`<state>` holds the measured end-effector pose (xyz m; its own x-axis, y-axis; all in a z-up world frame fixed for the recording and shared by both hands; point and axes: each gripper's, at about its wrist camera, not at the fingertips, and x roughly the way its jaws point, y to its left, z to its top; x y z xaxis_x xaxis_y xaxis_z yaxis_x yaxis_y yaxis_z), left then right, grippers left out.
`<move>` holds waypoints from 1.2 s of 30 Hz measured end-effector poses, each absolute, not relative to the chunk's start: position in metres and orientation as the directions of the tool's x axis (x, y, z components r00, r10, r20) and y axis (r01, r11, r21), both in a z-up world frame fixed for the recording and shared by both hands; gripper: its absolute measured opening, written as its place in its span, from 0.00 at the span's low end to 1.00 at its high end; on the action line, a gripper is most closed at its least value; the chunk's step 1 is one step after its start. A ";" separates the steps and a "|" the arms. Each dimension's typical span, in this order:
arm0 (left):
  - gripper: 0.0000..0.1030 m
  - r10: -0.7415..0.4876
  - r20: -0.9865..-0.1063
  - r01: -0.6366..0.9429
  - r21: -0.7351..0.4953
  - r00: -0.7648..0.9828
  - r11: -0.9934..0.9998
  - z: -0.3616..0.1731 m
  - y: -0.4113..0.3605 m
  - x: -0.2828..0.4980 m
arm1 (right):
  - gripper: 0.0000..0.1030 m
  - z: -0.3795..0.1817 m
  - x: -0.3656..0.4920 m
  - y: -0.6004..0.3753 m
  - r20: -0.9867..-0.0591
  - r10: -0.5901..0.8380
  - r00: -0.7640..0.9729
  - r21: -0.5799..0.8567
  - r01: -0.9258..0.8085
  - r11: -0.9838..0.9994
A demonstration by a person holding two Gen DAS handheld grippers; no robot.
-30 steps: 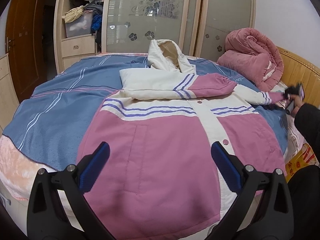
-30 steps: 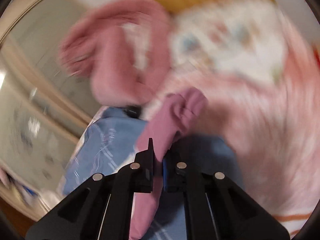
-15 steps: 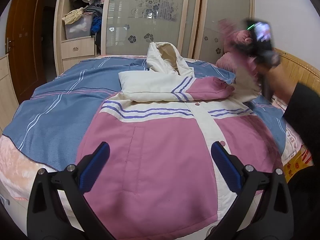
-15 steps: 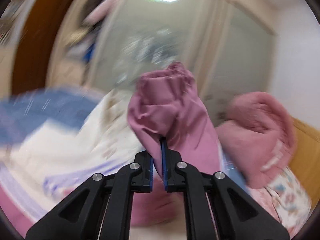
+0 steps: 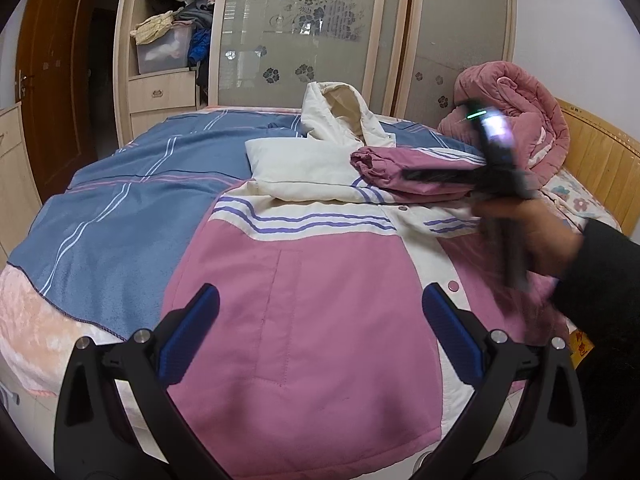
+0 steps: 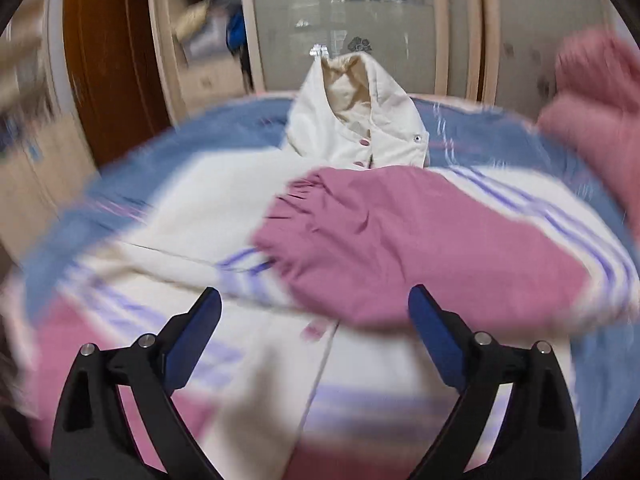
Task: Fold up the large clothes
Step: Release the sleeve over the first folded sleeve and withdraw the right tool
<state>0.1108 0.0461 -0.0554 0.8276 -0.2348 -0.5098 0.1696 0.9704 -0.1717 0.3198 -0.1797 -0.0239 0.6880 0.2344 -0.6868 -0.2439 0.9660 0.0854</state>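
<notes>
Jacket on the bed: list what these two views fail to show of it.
- Left wrist view: the jacket hem is cut off by the bottom edge and hidden behind the left gripper.
- Left wrist view: the blurred right gripper and hand cover the far end of the folded pink sleeve.
- Right wrist view: motion blur smears the stripes and snaps; the lower body lies behind the gripper's arms.

A frosted-glass wardrobe (image 5: 320, 36) stands behind the bed (image 5: 120, 184), beside a brown wooden door (image 5: 52, 72).
</notes>
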 end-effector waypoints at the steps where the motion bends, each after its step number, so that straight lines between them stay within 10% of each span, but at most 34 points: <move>1: 0.98 -0.233 -0.510 0.168 -0.172 0.828 0.971 -0.055 0.046 0.112 | 0.93 -0.014 0.305 -0.185 -0.674 0.248 0.696 0.108 -0.239 0.965; 13: 0.98 -0.225 -0.524 0.168 -0.155 0.821 0.974 -0.059 0.039 0.112 | 0.99 0.012 0.073 -0.257 -0.490 -0.045 0.871 -0.077 0.008 0.997; 36: 0.98 -0.218 -0.541 0.182 -0.120 0.812 0.976 -0.065 0.029 0.107 | 0.99 0.004 0.073 -0.255 -0.493 -0.035 0.870 -0.093 -0.013 0.996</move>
<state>0.1070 0.0293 -0.0646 0.8122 -0.2179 -0.5411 0.1816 0.9760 -0.1203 0.0729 -0.2550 0.0040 0.8695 -0.0348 -0.4926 -0.0128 0.9956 -0.0929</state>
